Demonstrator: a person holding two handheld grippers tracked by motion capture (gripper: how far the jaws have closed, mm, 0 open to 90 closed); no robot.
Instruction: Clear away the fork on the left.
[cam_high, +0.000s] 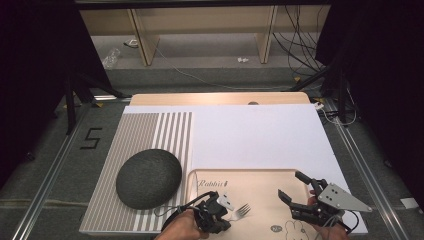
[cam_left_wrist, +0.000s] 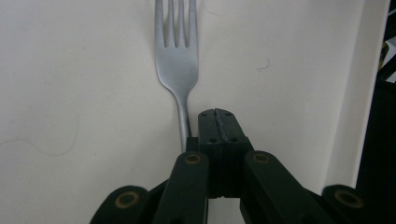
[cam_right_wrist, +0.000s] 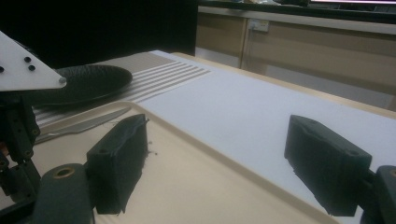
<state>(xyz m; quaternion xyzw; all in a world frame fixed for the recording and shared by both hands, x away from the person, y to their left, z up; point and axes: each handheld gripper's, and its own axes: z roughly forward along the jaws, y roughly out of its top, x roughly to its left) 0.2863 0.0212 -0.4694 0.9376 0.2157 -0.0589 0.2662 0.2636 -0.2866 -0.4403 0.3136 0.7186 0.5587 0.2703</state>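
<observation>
Two grippers work over a cream tray (cam_high: 260, 176) at the near edge of the table (cam_high: 260, 131), one in each of the person's hands. The left gripper (cam_high: 226, 206) comes in from the bottom of the high view, just right of a dark round plate (cam_high: 149, 178) that sits on a striped mat (cam_high: 150, 131). Its jaws are pressed together. In the left gripper view the closed tips (cam_left_wrist: 217, 122) meet just to the right of the handle of a metal fork (cam_left_wrist: 177, 60), and the handle runs down past their left side and goes out of sight beneath them; whether the pads actually grip the handle cannot be told from that view.

The fork (cam_high: 243, 210) lies on the tray with its tines pointing away from the left gripper, toward the tray's middle. In the right gripper view its handle (cam_right_wrist: 79, 127) shows low above the tray's surface, beside the left gripper's body and white plate.

The right gripper (cam_high: 295, 187) hovers over the tray's right part, its grey three-cornered plate on top. Its jaws are spread wide with nothing between them; in its own view the two black pads (cam_right_wrist: 119, 163) stand well apart above the tray's rim (cam_right_wrist: 219, 161) and the white sheet beyond.
</observation>
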